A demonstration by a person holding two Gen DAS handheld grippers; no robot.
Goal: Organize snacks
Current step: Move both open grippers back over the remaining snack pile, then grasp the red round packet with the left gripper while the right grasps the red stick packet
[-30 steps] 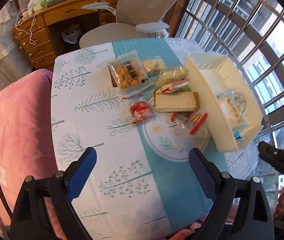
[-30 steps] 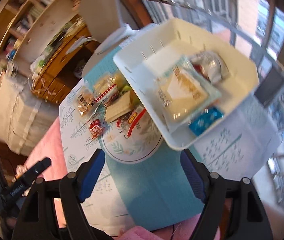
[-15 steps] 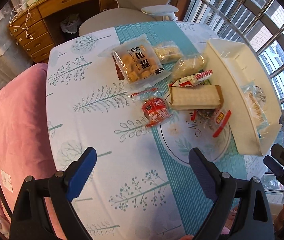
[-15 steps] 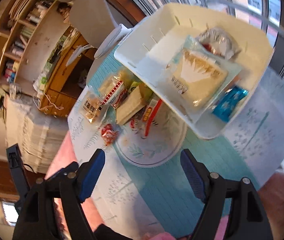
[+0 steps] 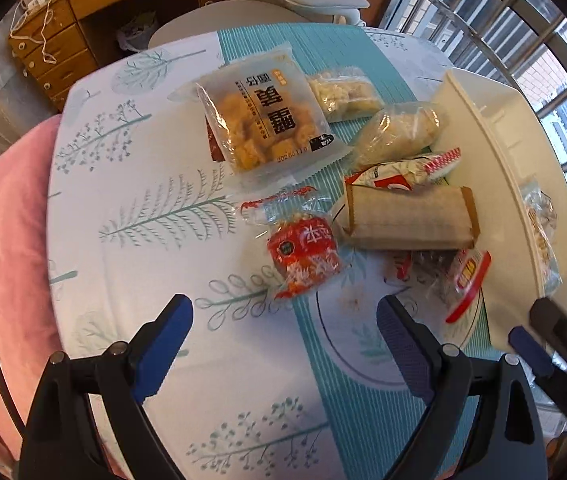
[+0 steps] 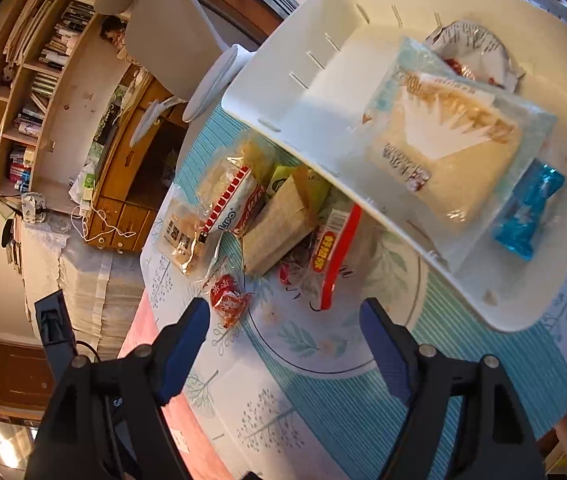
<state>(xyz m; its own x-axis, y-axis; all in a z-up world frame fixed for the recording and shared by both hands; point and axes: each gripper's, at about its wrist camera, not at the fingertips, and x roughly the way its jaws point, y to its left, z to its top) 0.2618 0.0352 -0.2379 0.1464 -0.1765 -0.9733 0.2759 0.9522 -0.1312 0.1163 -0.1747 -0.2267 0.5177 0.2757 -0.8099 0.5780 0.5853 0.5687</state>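
We see loose snack packets, among them a small red crinkled wrapper [image 5: 303,254], heaped mid-table beside the white plastic bin [image 6: 363,0]. Only the right view shows its contents. Both our left gripper [image 5: 283,344] and right gripper [image 6: 283,340] hang open, empty, above bare tablecloth [image 5: 131,184].

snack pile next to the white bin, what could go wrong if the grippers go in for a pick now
1. The snacks overlap: the tan packet lies on the clear red-edged wrapper, so pulling one may drag the other.
2. The small red packet is crinkly and loose; the open left gripper might pinch only film and let it slip.
3. The white bin sits against the pile, so the open right gripper could nudge it.
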